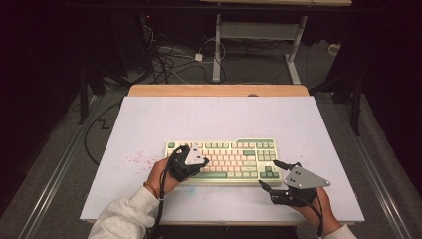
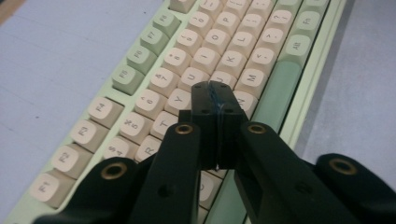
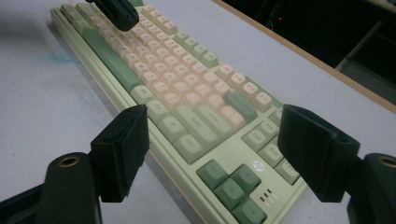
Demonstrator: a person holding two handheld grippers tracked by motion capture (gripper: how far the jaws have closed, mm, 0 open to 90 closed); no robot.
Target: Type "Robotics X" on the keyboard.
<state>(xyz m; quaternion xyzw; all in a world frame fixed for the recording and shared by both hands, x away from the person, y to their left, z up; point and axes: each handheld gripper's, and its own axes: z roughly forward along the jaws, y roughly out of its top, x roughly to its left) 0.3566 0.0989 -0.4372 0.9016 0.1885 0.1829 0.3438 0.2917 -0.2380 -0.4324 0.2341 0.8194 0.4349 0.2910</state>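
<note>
A pale green keyboard (image 1: 224,158) with cream keys lies on the white tabletop (image 1: 214,117). My left gripper (image 1: 201,162) hovers over its left half, jaws pressed together with nothing between them. In the left gripper view the shut tips (image 2: 215,91) sit just above the cream letter keys (image 2: 233,46). My right gripper (image 1: 271,174) stands at the keyboard's right end, jaws spread wide and empty. In the right gripper view its two pads (image 3: 217,126) frame the arrow keys and the keyboard's lower right corner (image 3: 243,186), and the left gripper (image 3: 119,11) shows at the top.
A wooden strip (image 1: 219,90) runs along the table's far edge. Red specks (image 1: 137,159) mark the tabletop left of the keyboard. Cables (image 1: 164,59) and another desk's legs (image 1: 217,50) are on the floor beyond.
</note>
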